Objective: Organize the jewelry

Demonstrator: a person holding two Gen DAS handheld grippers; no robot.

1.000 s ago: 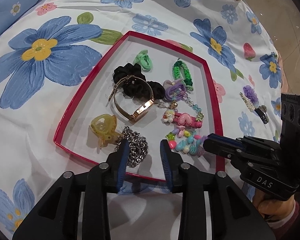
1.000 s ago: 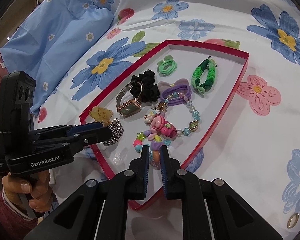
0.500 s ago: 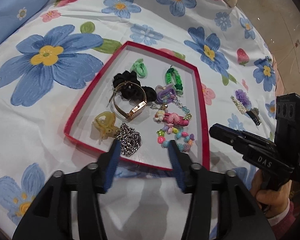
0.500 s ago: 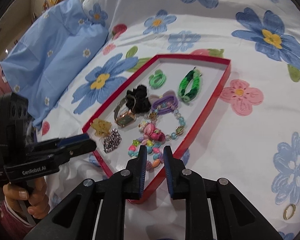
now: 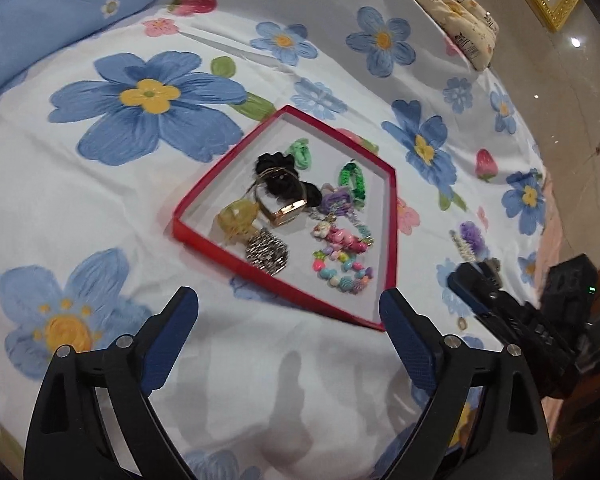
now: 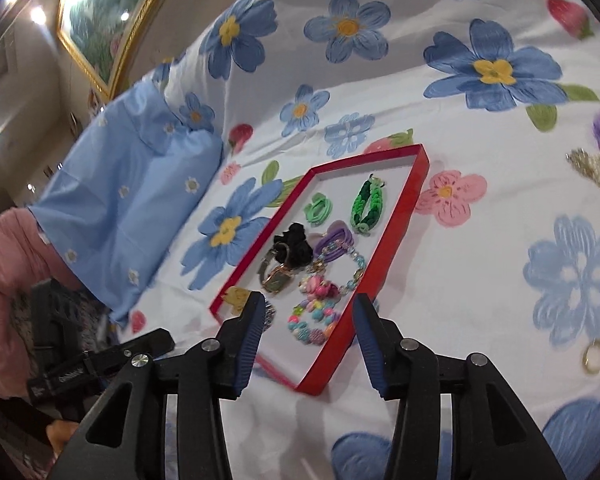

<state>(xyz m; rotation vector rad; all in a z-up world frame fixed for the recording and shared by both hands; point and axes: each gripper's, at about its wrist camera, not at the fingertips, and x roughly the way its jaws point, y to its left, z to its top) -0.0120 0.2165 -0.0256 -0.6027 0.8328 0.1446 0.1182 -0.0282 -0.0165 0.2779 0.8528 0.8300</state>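
A red tray [image 5: 284,276] lies on the flowered bedsheet. It holds a silver chain [image 5: 267,255], a yellow claw clip [image 5: 238,220], a gold watch [image 5: 284,210], a black scrunchie [image 5: 276,172], green ties and a bead bracelet [image 5: 340,270]. My left gripper [image 5: 288,298] hovers before the tray's near rim, jaws opening wide, nothing between them. My right gripper [image 6: 309,302] hangs over the tray's near corner [image 6: 312,384], jaws opening, also empty. A pearl clip [image 6: 596,168] and a gold ring [image 6: 595,355] lie on the sheet right of the tray.
A blue pillow [image 6: 132,200] lies left of the tray. A cream cushion [image 5: 452,4] sits at the bed's far edge, with shiny floor [image 5: 572,120] beyond. A framed picture [image 6: 100,20] hangs on the wall. A pink sleeve [image 6: 4,280] shows at the left.
Both grippers have drawn back and up from the tray, and their jaws have spread apart. The chain and bead bracelet stay in the tray.
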